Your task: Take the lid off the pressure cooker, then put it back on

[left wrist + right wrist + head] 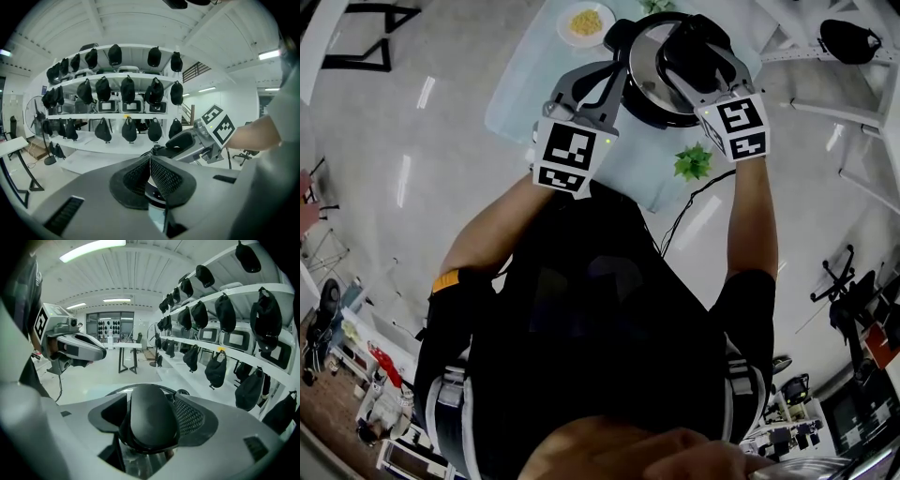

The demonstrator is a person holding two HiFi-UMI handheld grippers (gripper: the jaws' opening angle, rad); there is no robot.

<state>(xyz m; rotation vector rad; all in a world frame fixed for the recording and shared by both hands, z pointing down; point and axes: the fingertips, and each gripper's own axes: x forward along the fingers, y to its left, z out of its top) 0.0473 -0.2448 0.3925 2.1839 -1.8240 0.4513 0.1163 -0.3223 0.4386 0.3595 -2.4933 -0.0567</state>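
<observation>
Nearest to us, our black shirt [600, 309] fills the lower head view, and we reach out over a pale desk [520, 98]. The cooker [649, 120] stands toward the desk's right side, with its steel lid [649, 80] lying on it.

The left claw [617, 86] points at the near left edge of the cooker; whether it touches we cannot tell. The left gripper view shows its pads [166, 178] pressed together at the tips, with nothing between them.

The right claw [698, 52] sits over the middle of the lid. The right gripper view shows its jaws spread wide, 1 on each side of the black handle [147, 423], which rises between them. The meshed pad [187, 416] stands just beside the handle, and we see no clear squeeze on it.

A green sprig [694, 161] lies on the desk by the cooker's near side, and a dark cable [675, 220] drops off the desk edge close to it. Beyond the cooker, to its left, a white plate [566, 26] holds yellow food [586, 21].

Farther off, the left gripper view shows white shelves [117, 77] carrying rows of black bags [127, 89].
</observation>
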